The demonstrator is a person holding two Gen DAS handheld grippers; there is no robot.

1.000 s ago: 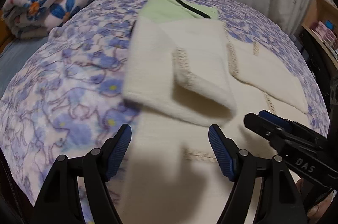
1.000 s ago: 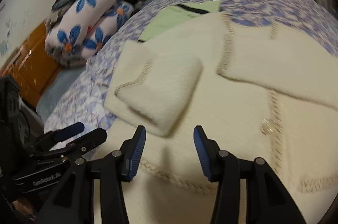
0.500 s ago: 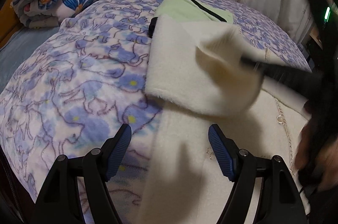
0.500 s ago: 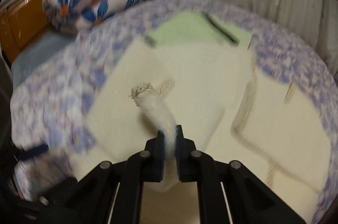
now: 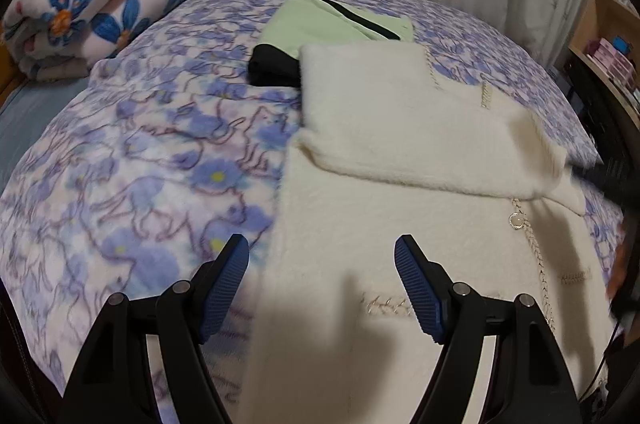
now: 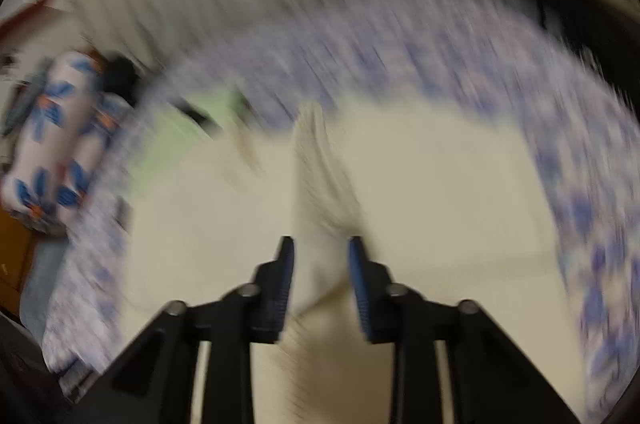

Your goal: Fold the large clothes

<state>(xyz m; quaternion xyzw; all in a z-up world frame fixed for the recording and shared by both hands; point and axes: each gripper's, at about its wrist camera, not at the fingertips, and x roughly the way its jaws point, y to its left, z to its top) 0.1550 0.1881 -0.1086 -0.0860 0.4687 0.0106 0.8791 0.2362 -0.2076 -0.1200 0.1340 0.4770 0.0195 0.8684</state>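
1. My left gripper (image 5: 322,284) hangs with its fingers wide apart and empty, above the cream cardigan (image 5: 400,224) spread on the bed (image 5: 140,152).
2. The sleeve (image 5: 420,128) lies folded across the cardigan's body.
3. My right gripper (image 6: 320,280) is opening; the sleeve end (image 6: 320,192) sits between its fingers, apparently released.
4. Next, I judge: fold the other sleeve.
5. No legible writing is visible.

No legible text or labels.
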